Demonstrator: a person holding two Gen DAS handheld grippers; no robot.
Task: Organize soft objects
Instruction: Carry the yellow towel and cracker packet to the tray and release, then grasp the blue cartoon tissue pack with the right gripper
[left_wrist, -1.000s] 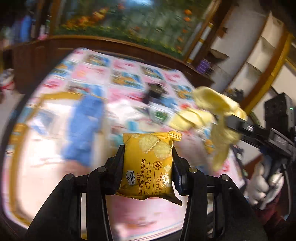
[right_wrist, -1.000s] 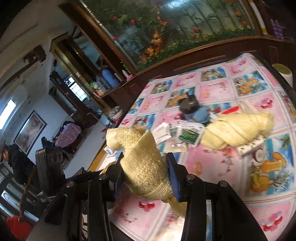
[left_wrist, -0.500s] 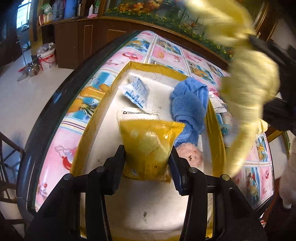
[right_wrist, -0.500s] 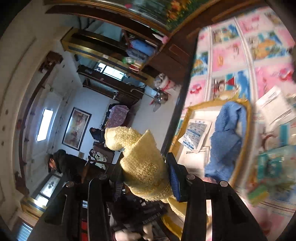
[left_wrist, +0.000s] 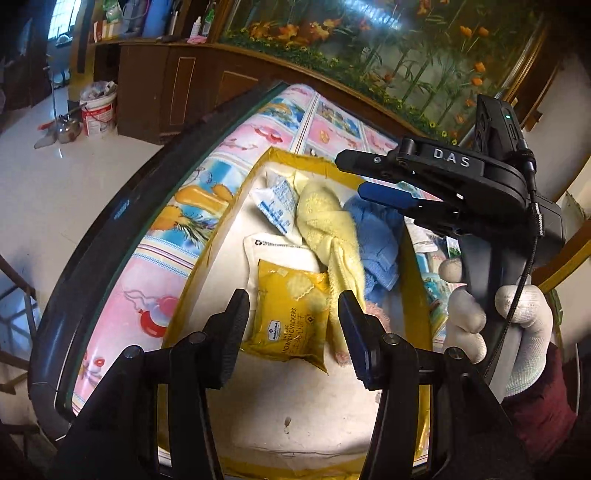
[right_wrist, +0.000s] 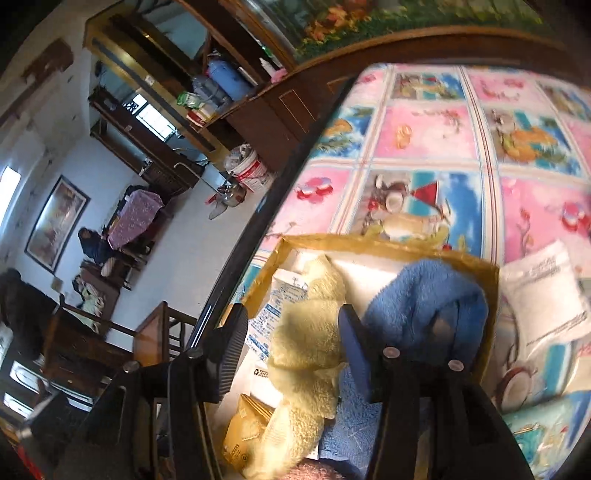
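The left tool (left_wrist: 293, 325) is pointing down into the tray (left_wrist: 236, 206) at the centre of the left wrist view, its jaws standing apart. They have just been opening, and the yellow cracker packet (left_wrist: 291, 317) is lying between them on the tray floor with a gap showing at each pad. Part of the packet's print is reading "SANDWICH CRACKERS". The yellow towel (left_wrist: 328, 225) is lying knotted just above the packet, its tail trailing down along the right-hand pad. To the right of it the blue towel (left_wrist: 380, 240) is bunched against the tray wall, and a white sachet (left_wrist: 277, 203) with blue print too small to read is lying at the tray's upper end.

At the right of that view a white-gloved hand (left_wrist: 517, 321) is gripping the handle of the right tool (left_wrist: 354, 177), which is reaching in from the right over the towels; its body is carrying the letters "DAS".

In the right wrist view the right tool (right_wrist: 291, 336) is also angling downward, and its jaws have just been opening too. The yellow towel (right_wrist: 306, 347) is sitting between them; the left pad is clear of it, while contact at the right pad cannot be told. The blue towel (right_wrist: 424, 314) is lying right of the right-hand finger. The tray is resting on a table (right_wrist: 424, 129) covered with a pink and blue picture cloth.
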